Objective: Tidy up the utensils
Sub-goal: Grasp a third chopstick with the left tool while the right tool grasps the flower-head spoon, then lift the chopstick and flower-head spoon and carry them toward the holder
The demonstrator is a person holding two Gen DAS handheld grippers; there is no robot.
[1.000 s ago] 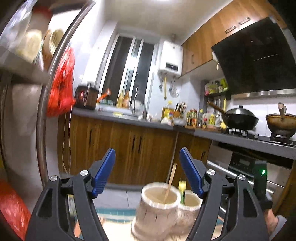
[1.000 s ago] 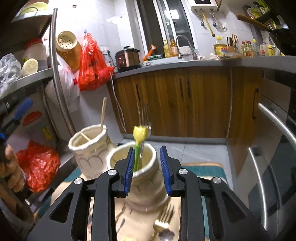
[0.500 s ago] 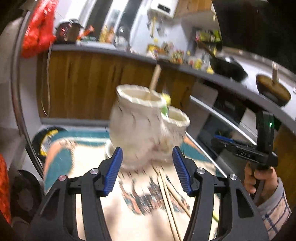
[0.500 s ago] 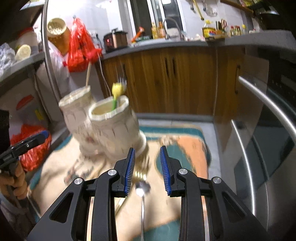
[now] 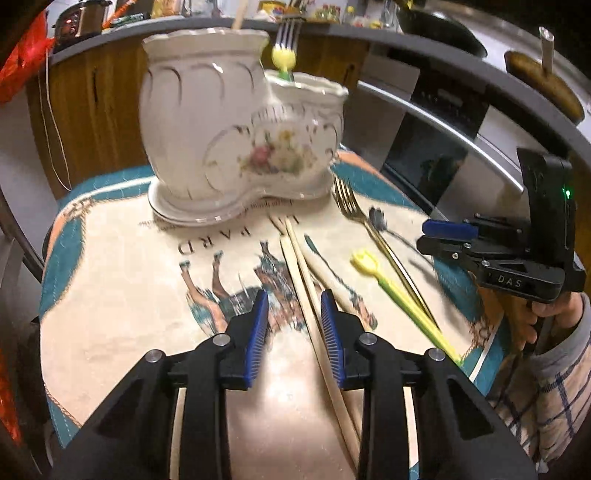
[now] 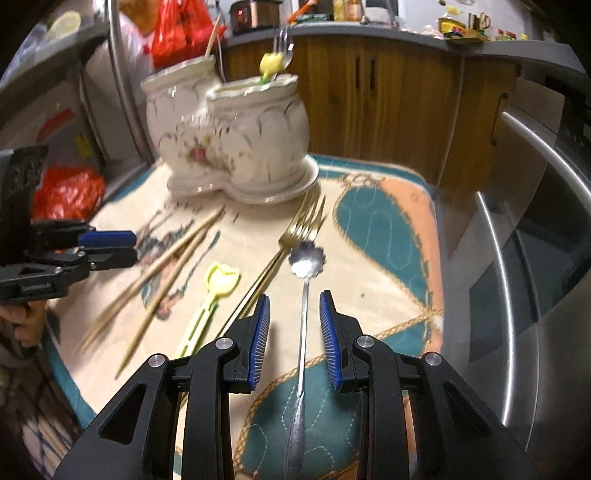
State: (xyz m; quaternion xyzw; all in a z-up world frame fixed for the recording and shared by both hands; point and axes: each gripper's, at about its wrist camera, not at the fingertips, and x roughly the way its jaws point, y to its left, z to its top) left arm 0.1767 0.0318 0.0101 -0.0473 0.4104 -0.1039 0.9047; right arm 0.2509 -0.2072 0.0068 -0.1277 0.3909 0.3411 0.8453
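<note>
The chopsticks (image 5: pixel 306 295) lay on the cloth-covered worktop (image 5: pixel 110 295) before the ceramic holder (image 5: pixel 207 122): light, stiff, slippery, best pinched mid-shaft. The left tool (image 5: pixel 293 332) was closing around one, not yet gripping; the right tool (image 6: pixel 293 332) stood unclenched, straddling a spoon (image 6: pixel 303 295).

This is a home kitchen. A dark grey countertop (image 6: pixel 406 35) runs above brown wooden cabinet doors (image 6: pixel 373 92), with a rice cooker (image 6: pixel 255 14) and bottles on it. A black wok (image 5: pixel 439 27) and a brown pot (image 5: pixel 543 85) sit on the stove, above a stainless oven door handle (image 5: pixel 436 122). Red plastic bags (image 6: pixel 177 29) hang beside metal shelving.
</note>
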